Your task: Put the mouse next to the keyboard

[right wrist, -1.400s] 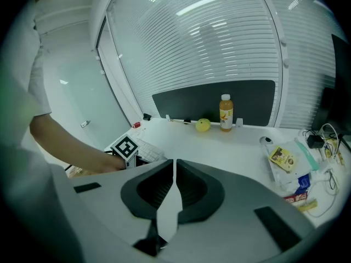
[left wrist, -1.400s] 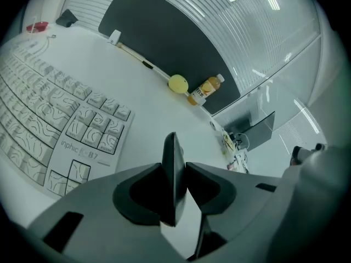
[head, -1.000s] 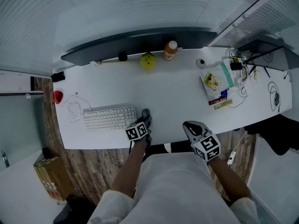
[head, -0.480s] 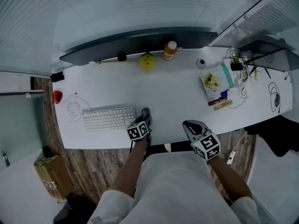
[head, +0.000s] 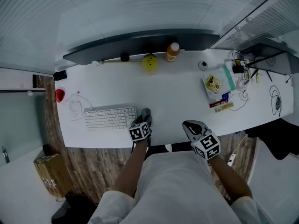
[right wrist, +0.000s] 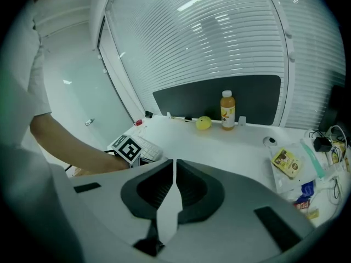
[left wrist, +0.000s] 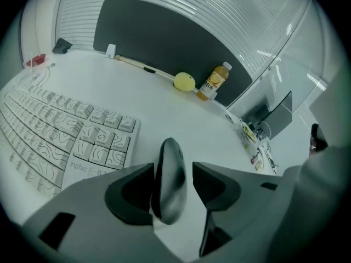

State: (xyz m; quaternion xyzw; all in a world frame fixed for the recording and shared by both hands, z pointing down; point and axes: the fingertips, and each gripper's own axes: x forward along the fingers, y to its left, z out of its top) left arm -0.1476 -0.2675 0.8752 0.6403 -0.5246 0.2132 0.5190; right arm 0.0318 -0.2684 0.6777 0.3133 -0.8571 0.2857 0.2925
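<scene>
A dark mouse (head: 146, 112) lies on the white desk (head: 163, 92), just right of the white keyboard (head: 110, 118). My left gripper (head: 145, 117) reaches over the desk's near edge and straddles the mouse. In the left gripper view the mouse (left wrist: 171, 158) stands between the jaws of the left gripper (left wrist: 173, 171), which have just been opening. A gap shows on its right side, and the keyboard (left wrist: 60, 141) lies close at left. My right gripper (head: 192, 126) hovers at the near edge, and in its own view the right gripper (right wrist: 174, 166) is shut on nothing.
Along the back stand a dark panel (head: 140, 43), a yellow ball (head: 149, 62) and an orange bottle (head: 173, 51). Snack packs and cables (head: 217, 85) clutter the right end. A red object (head: 59, 95) sits at the far left. Wooden floor lies below the near edge.
The left gripper's marker cube has tipped slightly over the mouse. The mouse stays beside the keyboard. The right gripper has not moved.
</scene>
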